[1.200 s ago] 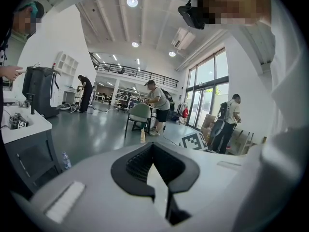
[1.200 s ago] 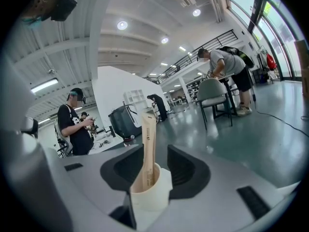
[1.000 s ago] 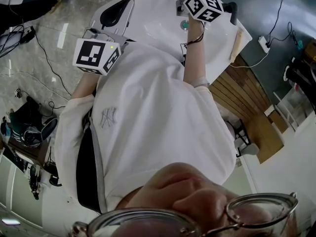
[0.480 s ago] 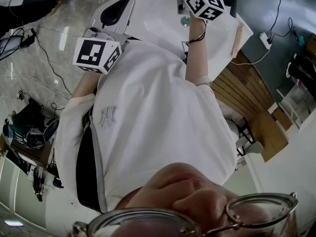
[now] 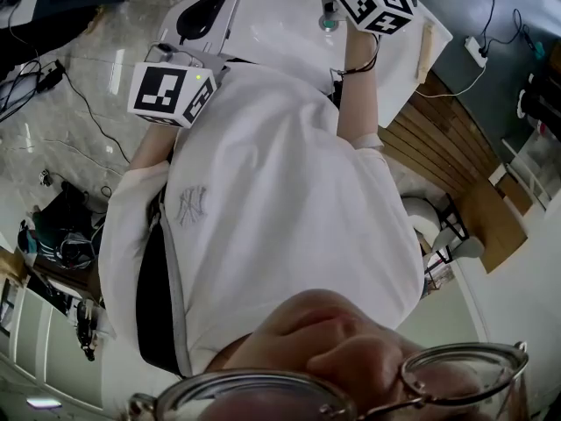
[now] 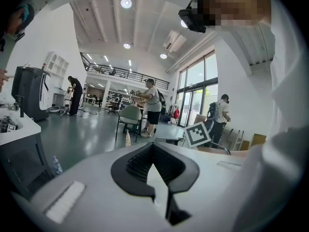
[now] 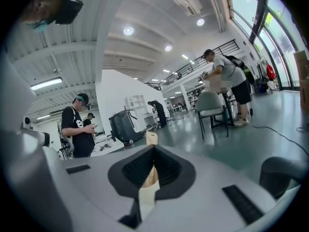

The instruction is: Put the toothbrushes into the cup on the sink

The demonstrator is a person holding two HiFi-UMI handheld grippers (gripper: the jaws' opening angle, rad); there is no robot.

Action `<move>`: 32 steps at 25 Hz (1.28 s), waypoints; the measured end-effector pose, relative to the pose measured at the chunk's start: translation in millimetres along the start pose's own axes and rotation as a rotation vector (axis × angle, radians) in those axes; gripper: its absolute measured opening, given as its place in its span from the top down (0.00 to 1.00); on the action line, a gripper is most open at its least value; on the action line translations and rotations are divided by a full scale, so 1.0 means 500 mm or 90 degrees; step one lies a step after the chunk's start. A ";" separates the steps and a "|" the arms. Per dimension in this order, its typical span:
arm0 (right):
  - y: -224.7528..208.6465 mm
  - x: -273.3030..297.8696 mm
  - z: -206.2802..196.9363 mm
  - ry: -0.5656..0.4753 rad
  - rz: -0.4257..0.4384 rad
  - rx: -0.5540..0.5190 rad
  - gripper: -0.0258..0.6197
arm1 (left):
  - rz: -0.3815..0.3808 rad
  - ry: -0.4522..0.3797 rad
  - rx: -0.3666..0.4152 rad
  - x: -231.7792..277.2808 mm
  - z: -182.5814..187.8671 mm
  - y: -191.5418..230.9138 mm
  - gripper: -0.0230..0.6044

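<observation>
In the right gripper view my right gripper [image 7: 154, 147] is shut on a pale wooden toothbrush handle [image 7: 149, 179], whose end [image 7: 151, 138] sticks out past the tips. It points out into a hall. In the head view its marker cube [image 5: 377, 3] is over the white sink [image 5: 280, 33], beside a small teal round thing [image 5: 327, 24]. A beige stick-like thing [image 5: 427, 49] lies on the sink's right edge. My left gripper [image 6: 153, 145] has its jaws together with nothing seen between them. Its cube [image 5: 171, 95] hangs left of the sink. I cannot make out a cup.
A person's white shirt [image 5: 272, 217] fills the middle of the head view. Wooden slats [image 5: 438, 165] lie right of the sink, cables [image 5: 53, 68] and gear on the marble floor at left. People, chairs [image 6: 129, 117] and a dark machine [image 7: 126, 125] stand far off in the hall.
The right gripper's cube has shifted a little up and right in the head view, farther over the sink. The left gripper has stayed where it was.
</observation>
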State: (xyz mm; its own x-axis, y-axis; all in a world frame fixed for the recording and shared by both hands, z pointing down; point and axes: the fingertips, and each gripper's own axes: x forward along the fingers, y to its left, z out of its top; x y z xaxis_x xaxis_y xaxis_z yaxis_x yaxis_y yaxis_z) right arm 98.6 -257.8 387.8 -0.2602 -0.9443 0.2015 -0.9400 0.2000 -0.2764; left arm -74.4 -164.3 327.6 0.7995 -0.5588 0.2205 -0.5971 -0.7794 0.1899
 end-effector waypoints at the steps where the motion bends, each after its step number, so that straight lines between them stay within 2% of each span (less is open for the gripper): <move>1: 0.001 -0.011 0.005 -0.003 0.000 -0.001 0.95 | -0.004 0.001 0.000 0.001 -0.001 -0.004 0.95; 10: -0.009 -0.122 0.065 -0.043 -0.019 -0.023 0.95 | -0.019 0.002 0.005 0.009 0.004 -0.023 0.95; 23: -0.059 -0.342 0.122 -0.103 -0.153 -0.040 0.95 | -0.076 0.011 0.019 0.036 0.007 -0.070 0.95; 32: -0.091 -0.496 0.097 -0.105 -0.248 -0.014 0.95 | -0.097 0.015 0.025 0.052 0.014 -0.088 0.95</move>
State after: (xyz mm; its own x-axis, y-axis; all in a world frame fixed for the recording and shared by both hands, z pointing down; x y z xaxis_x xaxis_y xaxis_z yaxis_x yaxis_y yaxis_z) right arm 216.4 -45.3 304.7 0.1519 -0.9793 0.1334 -0.9663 -0.1755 -0.1882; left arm -26.8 -146.5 318.1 0.8783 -0.4273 0.2146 -0.4662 -0.8649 0.1859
